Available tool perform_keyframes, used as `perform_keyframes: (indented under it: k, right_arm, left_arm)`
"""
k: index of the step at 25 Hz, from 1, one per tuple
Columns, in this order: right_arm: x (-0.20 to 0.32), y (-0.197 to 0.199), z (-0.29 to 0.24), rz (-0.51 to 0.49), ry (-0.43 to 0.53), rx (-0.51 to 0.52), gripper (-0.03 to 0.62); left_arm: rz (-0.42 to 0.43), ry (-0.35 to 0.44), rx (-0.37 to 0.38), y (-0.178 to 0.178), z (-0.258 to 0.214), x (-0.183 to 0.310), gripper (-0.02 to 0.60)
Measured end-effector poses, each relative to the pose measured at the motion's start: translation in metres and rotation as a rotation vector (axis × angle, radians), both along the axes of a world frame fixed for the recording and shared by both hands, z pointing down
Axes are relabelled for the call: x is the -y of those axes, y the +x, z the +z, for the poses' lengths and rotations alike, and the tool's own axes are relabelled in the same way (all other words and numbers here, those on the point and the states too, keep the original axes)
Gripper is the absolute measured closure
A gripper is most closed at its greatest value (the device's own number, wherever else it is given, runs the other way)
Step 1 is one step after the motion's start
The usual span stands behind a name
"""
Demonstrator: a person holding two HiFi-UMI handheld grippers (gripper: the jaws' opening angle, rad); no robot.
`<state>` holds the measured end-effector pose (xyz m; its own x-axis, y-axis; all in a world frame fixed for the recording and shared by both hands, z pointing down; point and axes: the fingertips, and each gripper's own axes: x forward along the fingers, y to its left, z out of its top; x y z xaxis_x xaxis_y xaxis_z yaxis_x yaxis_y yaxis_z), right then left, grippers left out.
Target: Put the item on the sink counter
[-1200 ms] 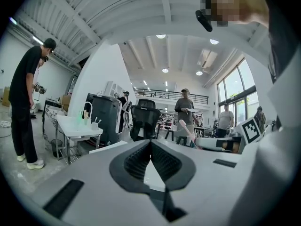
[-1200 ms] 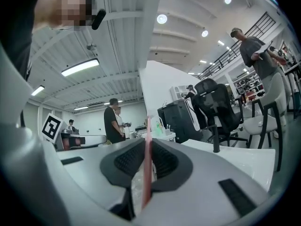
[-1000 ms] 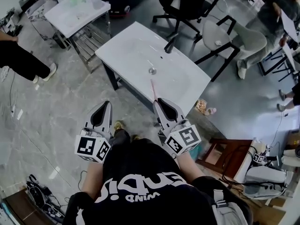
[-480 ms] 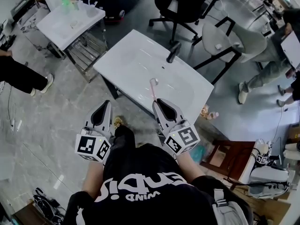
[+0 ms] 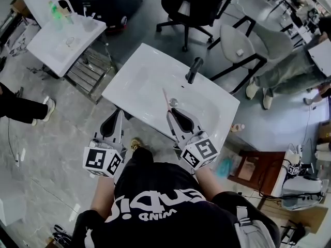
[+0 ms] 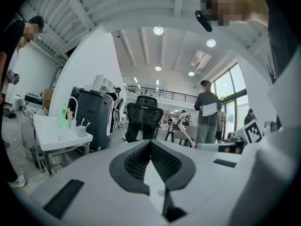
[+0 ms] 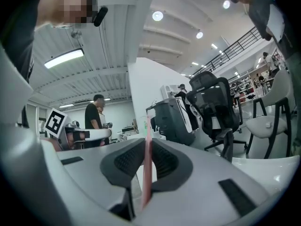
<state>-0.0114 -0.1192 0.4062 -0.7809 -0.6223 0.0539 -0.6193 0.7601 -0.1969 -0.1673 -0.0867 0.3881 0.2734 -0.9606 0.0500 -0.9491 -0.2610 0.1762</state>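
The white sink counter (image 5: 139,72) stands ahead of me, with a black faucet (image 5: 194,69) and a drain (image 5: 174,102) in its basin. My right gripper (image 5: 171,112) is shut on a thin pink stick-like item (image 5: 166,99), which points up over the basin beside the drain. In the right gripper view the pink item (image 7: 147,159) runs upright between the jaws of the right gripper (image 7: 146,142). My left gripper (image 5: 118,113) hangs at the counter's near left edge. In its own view the left gripper (image 6: 151,142) has its jaws pressed together with nothing between them.
A smaller white sink stand (image 5: 64,35) with a green bottle and cups is at the upper left. A black office chair (image 5: 194,4) and a grey chair (image 5: 248,40) stand behind the counter. People are at the left (image 5: 18,107) and right (image 5: 289,66). A wooden box (image 5: 253,169) lies at the right.
I have come closer to the sink counter. Both grippers now reach its near edge, and the pink item's tip has come over the basin next to the drain.
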Motion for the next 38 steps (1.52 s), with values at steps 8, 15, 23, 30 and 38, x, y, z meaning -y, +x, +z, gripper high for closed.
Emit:
perform_keyframes:
  k: [8, 15, 23, 30, 38]
  right_arm:
    - [0.036, -0.031, -0.009, 0.087, 0.013, 0.008, 0.534]
    - [0.057, -0.047, -0.021, 0.15, 0.03, 0.011, 0.534]
    - [0.081, -0.048, -0.027, 0.166, 0.041, 0.01, 0.534]
    - [0.105, -0.056, -0.024, 0.155, 0.042, 0.012, 0.534]
    - [0.118, -0.051, -0.022, 0.17, 0.024, 0.021, 0.534]
  left_arm:
    - [0.096, 0.009, -0.001, -0.027, -0.004, 0.048, 0.561]
    - [0.187, 0.02, 0.008, -0.035, -0.011, 0.076, 0.561]
    - [0.234, 0.021, 0.009, -0.026, -0.013, 0.105, 0.561]
    - [0.248, 0.019, 0.003, -0.026, -0.01, 0.128, 0.561]
    - [0.28, -0.006, -0.005, -0.02, -0.002, 0.148, 0.561]
